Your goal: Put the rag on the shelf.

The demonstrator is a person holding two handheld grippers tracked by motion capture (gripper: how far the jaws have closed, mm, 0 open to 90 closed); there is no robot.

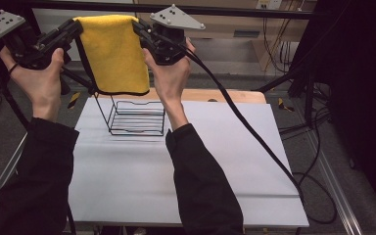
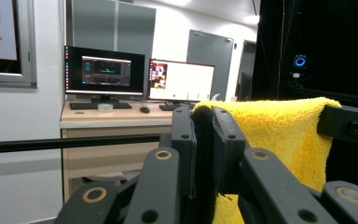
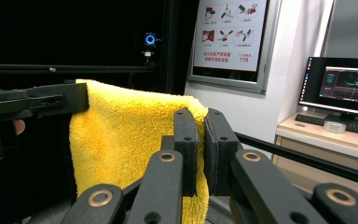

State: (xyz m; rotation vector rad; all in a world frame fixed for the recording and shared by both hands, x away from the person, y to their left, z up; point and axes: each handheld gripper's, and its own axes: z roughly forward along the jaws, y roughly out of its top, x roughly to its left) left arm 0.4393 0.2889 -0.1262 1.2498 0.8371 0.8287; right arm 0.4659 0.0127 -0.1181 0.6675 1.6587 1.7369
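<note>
Up in the top left of the high view, a yellow towel [image 1: 114, 54] hangs folded in the air between two raised grippers, well above the white counter [image 1: 186, 176]. The left gripper [image 1: 77, 27] pinches the towel's upper left corner, its jaws pressed together on the cloth; the right gripper [image 1: 138, 27] pinches the upper right corner the same way. The towel's top edge runs nearly level between them, and its dark-edged lower hem falls toward the middle of the frame. Below the hem, on the far part of the counter, stands a black wire rack [image 1: 136, 117], upright and apart from the towel. In the left gripper view, the two black jaws rise from the bottom centre, closed on the yellow towel [image 2: 279, 130], which stretches to the right of the frame where the right gripper [image 2: 340, 121] grips its far corner. In the right gripper view, the jaws likewise clamp the yellow towel [image 3: 126, 140] at the centre, and the cloth drapes to the left, where the left gripper [image 3: 81, 100] bites its other corner. Each hand, in a dark sleeve, comes up from the bottom of the high view, and a black cable [image 1: 254, 137] trails from the right gripper across the counter to the lower right.
</note>
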